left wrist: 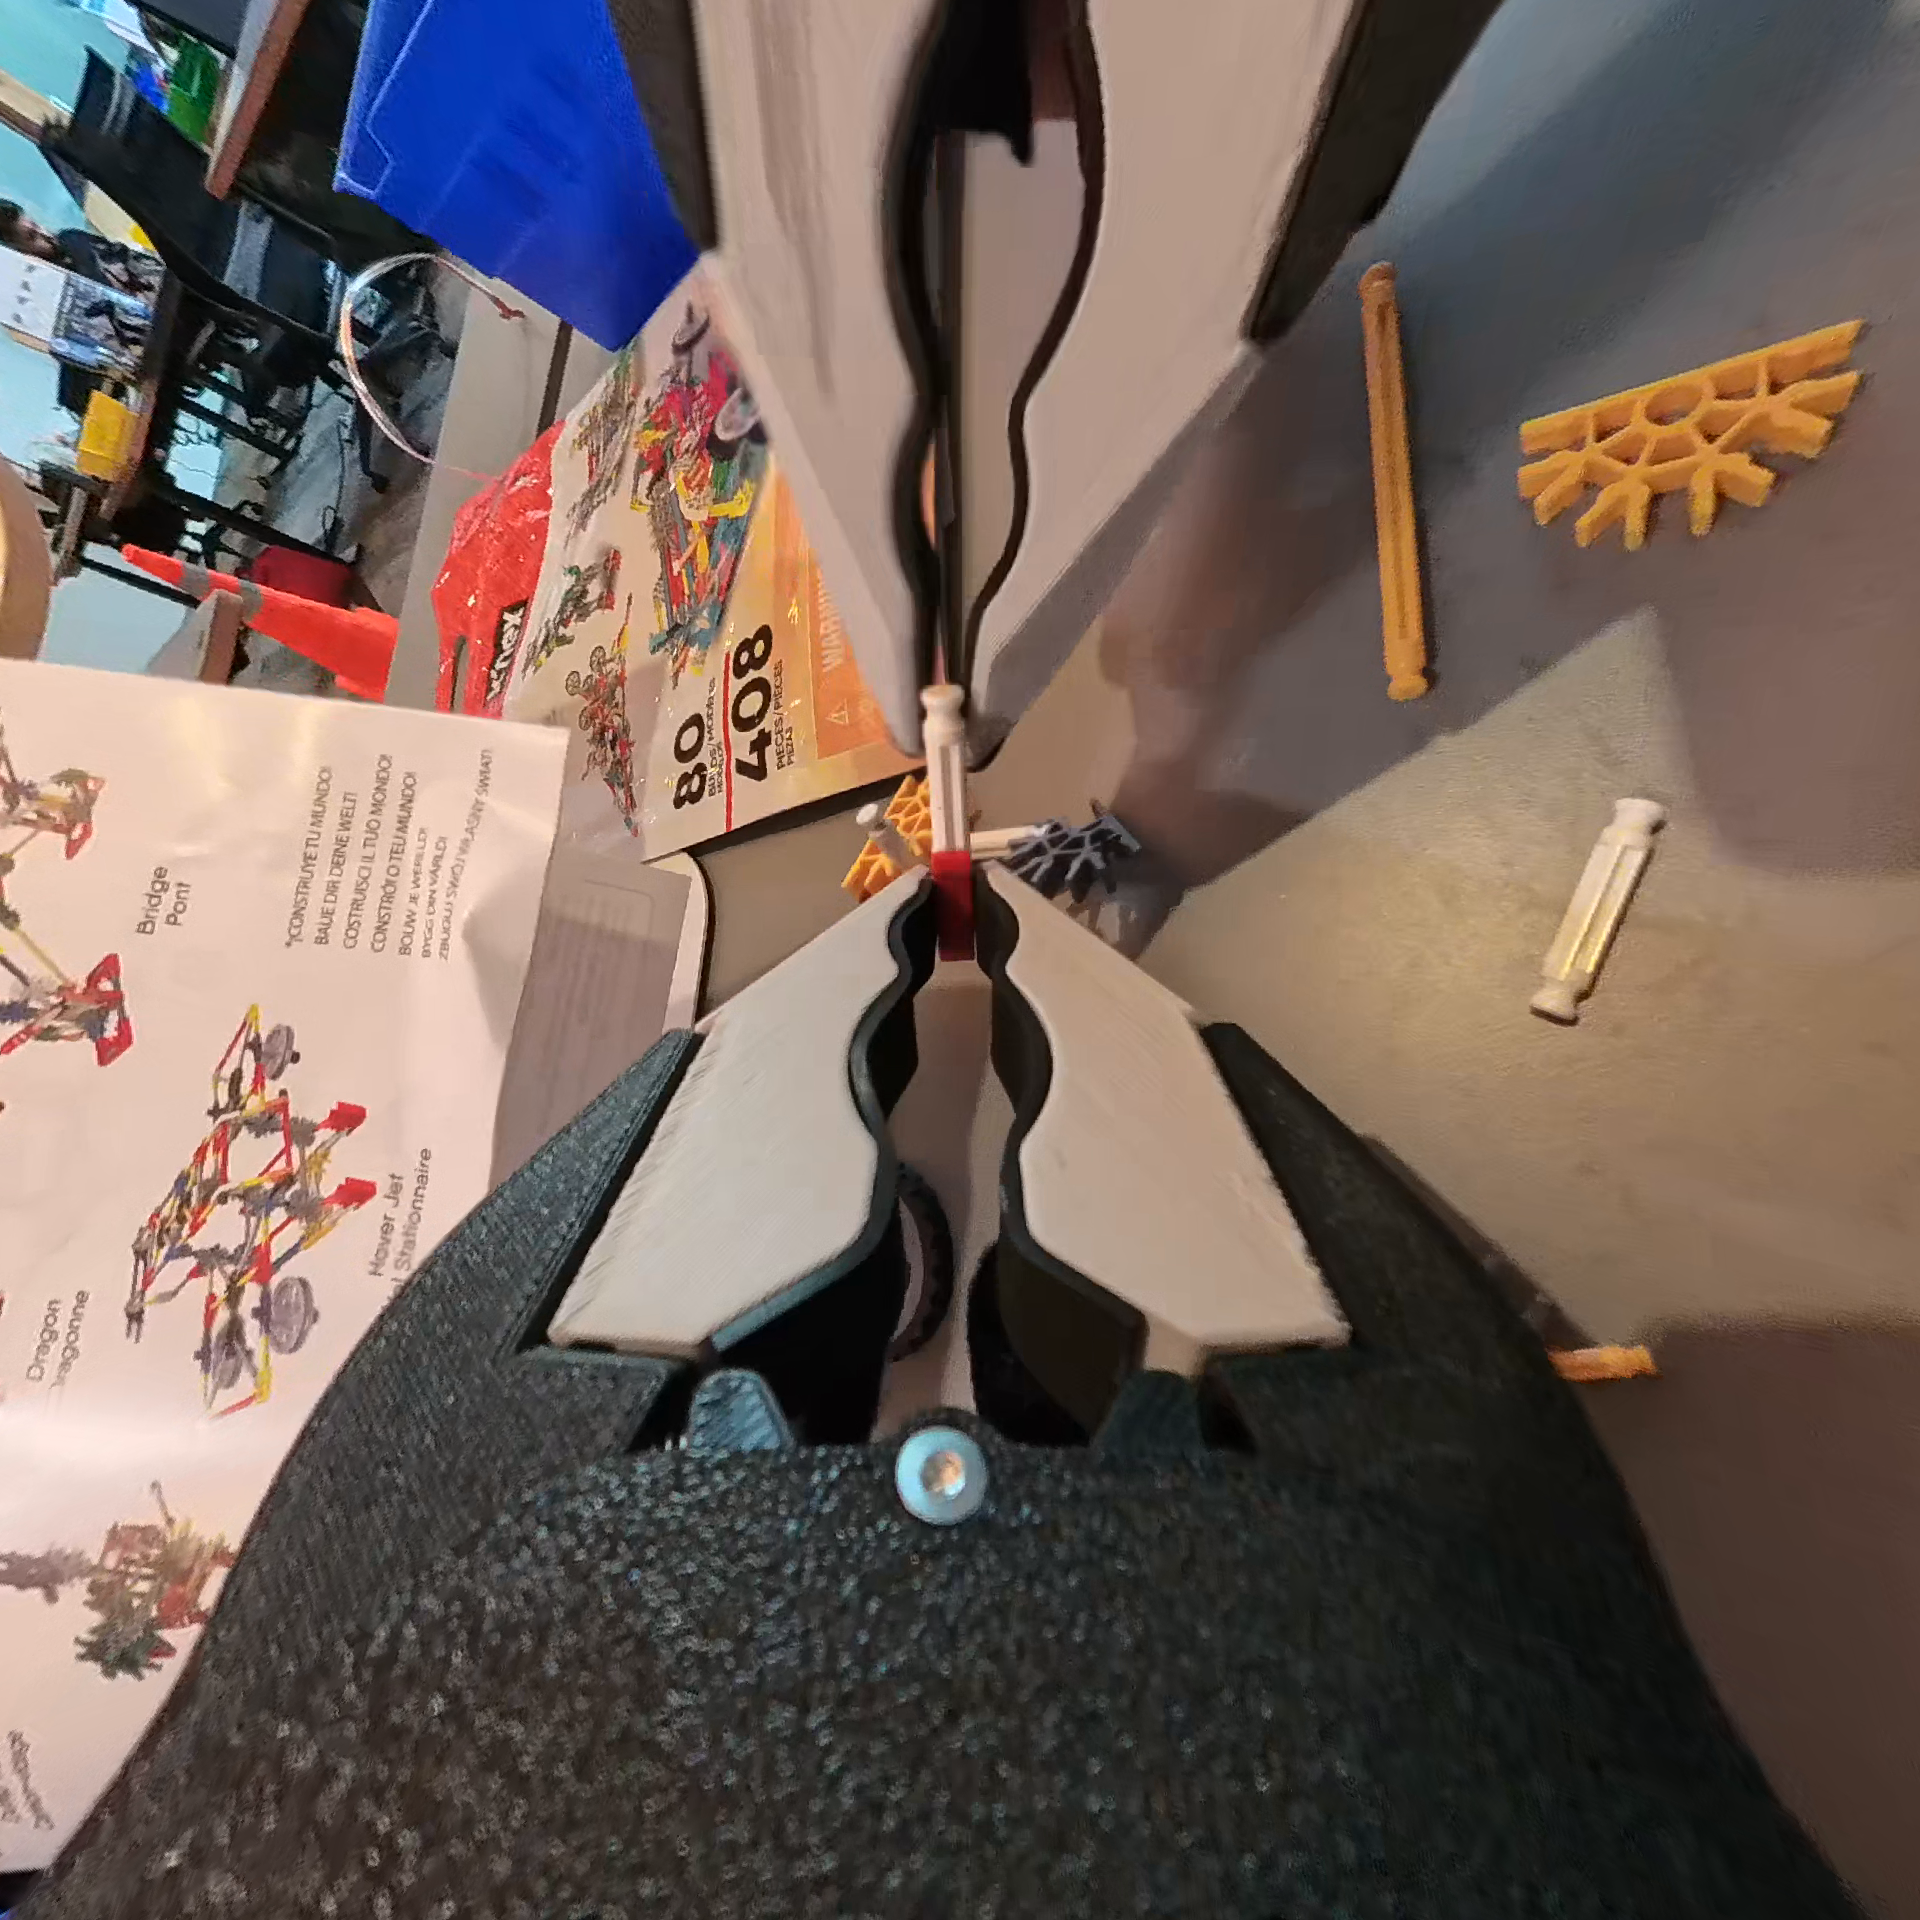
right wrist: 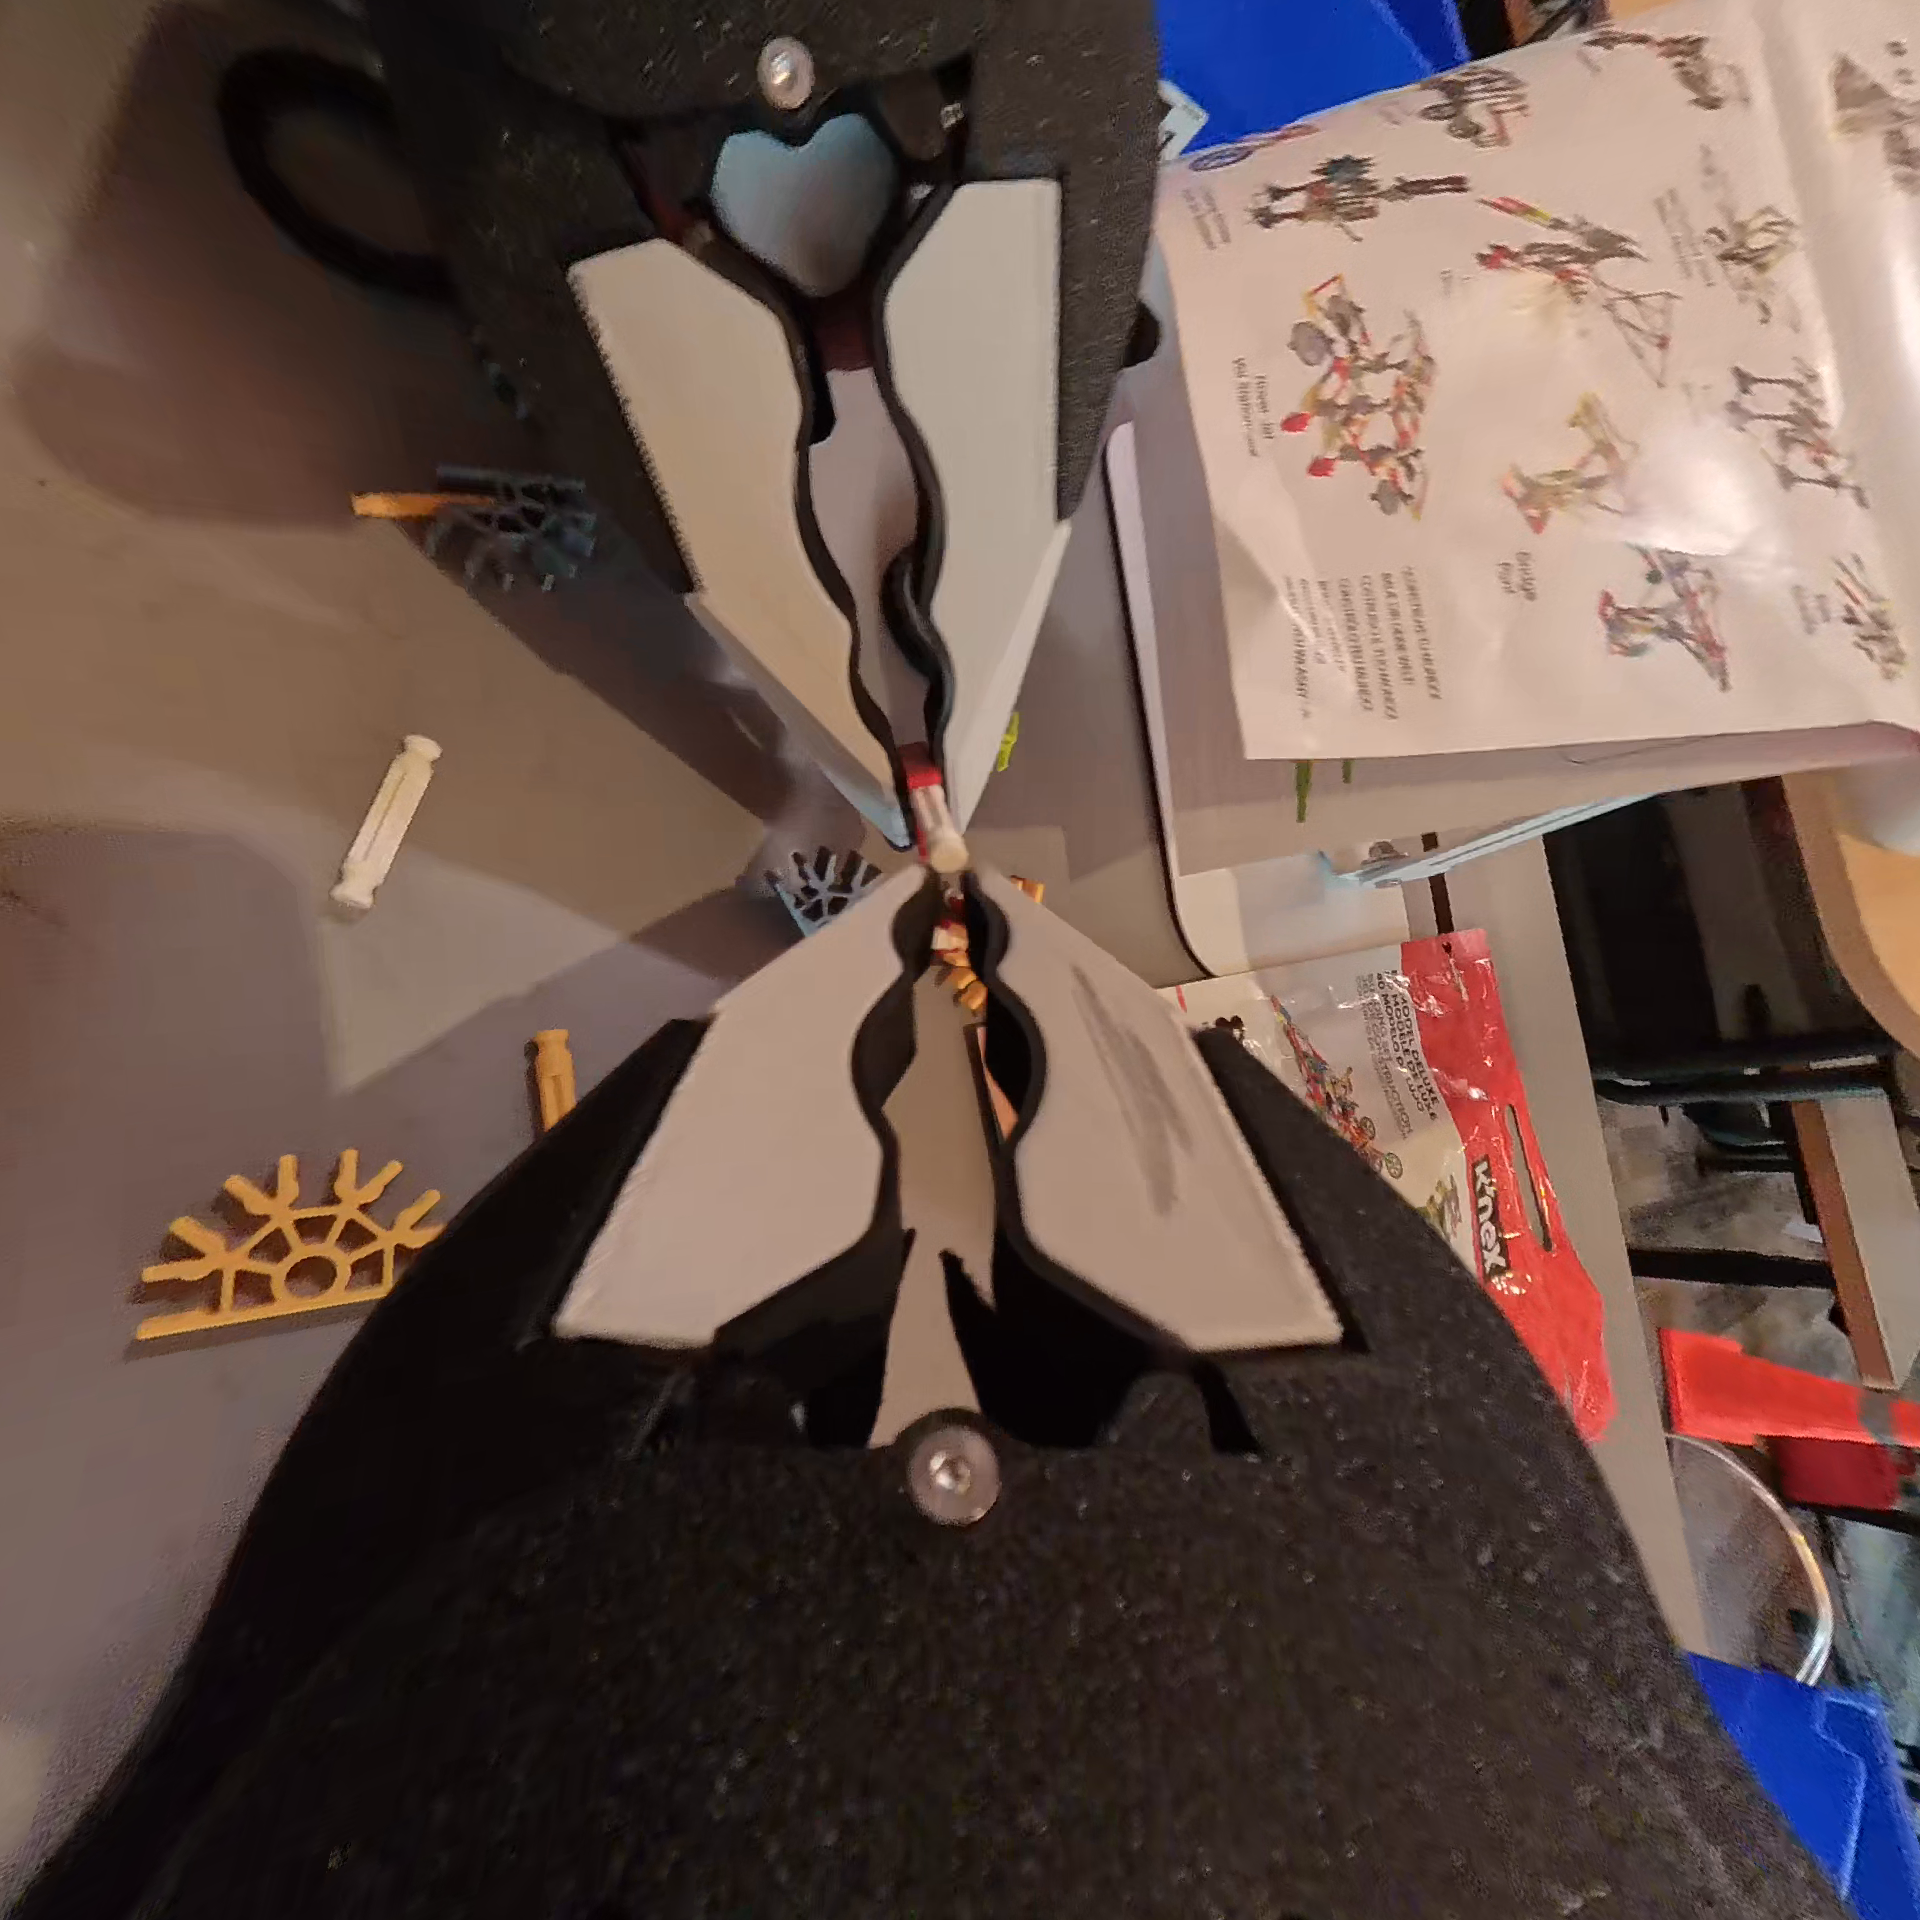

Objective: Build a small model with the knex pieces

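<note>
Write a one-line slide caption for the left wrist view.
Left gripper pinching a red connector with a white rod, meeting the right gripper above a grey table.

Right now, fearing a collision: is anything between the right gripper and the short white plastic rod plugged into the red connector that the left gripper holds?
Nothing visible does. The short white plastic rod ends at the shut right gripper; the left gripper clamps its red plastic connector. Touching or not: unclear.
</note>
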Available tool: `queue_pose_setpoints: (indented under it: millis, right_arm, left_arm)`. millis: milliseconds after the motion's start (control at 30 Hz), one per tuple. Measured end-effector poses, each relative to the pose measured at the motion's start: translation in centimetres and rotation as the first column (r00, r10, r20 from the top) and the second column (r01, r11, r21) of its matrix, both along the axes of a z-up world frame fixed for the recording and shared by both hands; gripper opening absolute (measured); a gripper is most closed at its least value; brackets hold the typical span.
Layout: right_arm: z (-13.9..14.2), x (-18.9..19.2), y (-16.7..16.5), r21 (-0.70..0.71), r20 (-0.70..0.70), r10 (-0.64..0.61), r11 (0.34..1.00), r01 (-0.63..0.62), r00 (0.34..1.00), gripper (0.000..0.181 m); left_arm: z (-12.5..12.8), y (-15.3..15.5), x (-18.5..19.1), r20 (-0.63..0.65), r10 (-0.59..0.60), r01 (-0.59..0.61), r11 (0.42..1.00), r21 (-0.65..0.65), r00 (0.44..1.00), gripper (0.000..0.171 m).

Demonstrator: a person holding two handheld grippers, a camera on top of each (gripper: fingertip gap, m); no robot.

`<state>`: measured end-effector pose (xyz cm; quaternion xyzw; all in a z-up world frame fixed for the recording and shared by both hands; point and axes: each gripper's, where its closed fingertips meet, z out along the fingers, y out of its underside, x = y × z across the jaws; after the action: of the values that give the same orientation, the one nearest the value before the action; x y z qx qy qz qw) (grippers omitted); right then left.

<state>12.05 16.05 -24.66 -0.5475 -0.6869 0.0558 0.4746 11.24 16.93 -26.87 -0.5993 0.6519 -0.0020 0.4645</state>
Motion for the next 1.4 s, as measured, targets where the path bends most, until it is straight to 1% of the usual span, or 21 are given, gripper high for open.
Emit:
queue_pose_setpoints:
  millis: [33,100,200,267,300,467,533,567,733,800,867,933,1000,1033,1100,1167,1200,1400]
  right_arm:
    - [-0.3,-0.1,-0.1,0.003,0.013,0.006,1.0,-0.006,1.0,0.0]
    - [-0.5,-0.2,-0.3,-0.009,0.014,0.012,1.0,-0.012,1.0,0.0]
    - [-0.1,-0.3,-0.3,-0.048,-0.012,0.001,0.999,-0.002,1.0,0.0]
    - [0.4,-0.2,-0.1,-0.033,-0.04,-0.005,0.999,0.004,0.999,0.001]
    - [0.5,-0.2,0.0,-0.034,-0.047,-0.008,0.999,0.006,0.999,0.011]
    - [0.4,-0.5,-0.4,-0.011,-0.033,0.02,1.0,-0.02,0.999,0.019]
    - [0.4,-0.6,-0.8,-0.004,-0.028,0.039,0.999,-0.04,0.999,0.016]
    - [0.4,-0.6,-0.8,0.0,-0.022,0.042,0.999,-0.042,0.999,0.008]
    - [0.2,-0.7,-0.8,-0.02,-0.016,0.036,0.999,-0.036,0.999,0.006]
    - [0.4,-0.6,-0.5,-0.057,-0.044,0.015,0.998,-0.017,0.999,0.005]
    - [1.0,-0.5,0.1,-0.137,-0.12,-0.03,0.99,0.013,0.992,0.005]
    - [2.0,-0.3,0.7,-0.258,-0.226,-0.083,0.966,0.023,0.971,0.005]
    - [3.1,0.1,1.6,-0.389,-0.335,-0.165,0.921,0.023,0.928,0.005]
    - [3.7,0.2,1.8,-0.456,-0.39,-0.195,0.89,-0.005,0.9,0.005]
    - [4.6,0.4,2.1,-0.564,-0.476,-0.254,0.823,-0.07,0.842,0.005]
    - [4.7,0.3,2.0,-0.621,-0.505,-0.277,0.774,-0.121,0.818,0.005]
    - [4.7,0.3,2.1,-0.632,-0.511,-0.286,0.764,-0.128,0.811,0.005]
    - [4.4,0.4,2.3,-0.682,-0.514,-0.322,0.716,-0.152,0.795,0.005]
  left_arm:
    - [0.1,0.0,0.1,0.006,-0.001,0.001,1.0,-0.008,1.0,0.005]
    - [0.3,0.0,0.1,0.022,0.003,-0.003,1.0,-0.01,1.0,0.005]
    - [0.4,0.0,0.1,0.037,0.003,-0.003,1.0,-0.023,0.999,0.005]
    - [0.3,0.1,0.0,0.024,0.012,-0.012,1.0,-0.017,1.0,0.005]
    - [0.2,0.1,0.0,0.02,0.011,-0.011,1.0,-0.02,1.0,0.005]
    - [-0.1,-0.1,0.0,0.007,0.005,-0.004,0.999,-0.031,1.0,0.005]
    - [-0.3,-0.1,0.1,0.0,0.005,-0.005,0.999,-0.038,1.0,0.005]
    - [-0.4,-0.1,0.1,-0.001,0.003,-0.003,0.999,-0.036,1.0,0.005]
    - [-0.5,0.0,0.0,-0.003,0.008,-0.008,0.999,-0.036,1.0,0.005]
    - [-0.2,0.3,0.0,0.014,0.021,-0.02,1.0,-0.021,1.0,0.006]
    - [0.6,0.9,-0.1,0.056,0.051,-0.051,0.999,0.006,0.997,0.011]
    - [1.3,1.5,-0.3,0.099,0.08,-0.081,0.997,0.012,0.992,0.026]
    - [2.0,1.9,-0.5,0.145,0.105,-0.107,0.994,0.008,0.984,0.031]
    - [2.2,2.0,-0.4,0.164,0.112,-0.114,0.994,0.001,0.98,0.033]
    - [2.6,2.0,-0.3,0.193,0.123,-0.126,0.992,0.002,0.974,0.033]
    - [3.1,2.3,-0.1,0.219,0.14,-0.151,0.988,0.033,0.966,0.033]
    - [3.1,2.5,-0.2,0.218,0.151,-0.165,0.985,0.045,0.964,0.032]
    - [3.7,3.3,-0.7,0.249,0.189,-0.215,0.974,0.078,0.95,0.01]
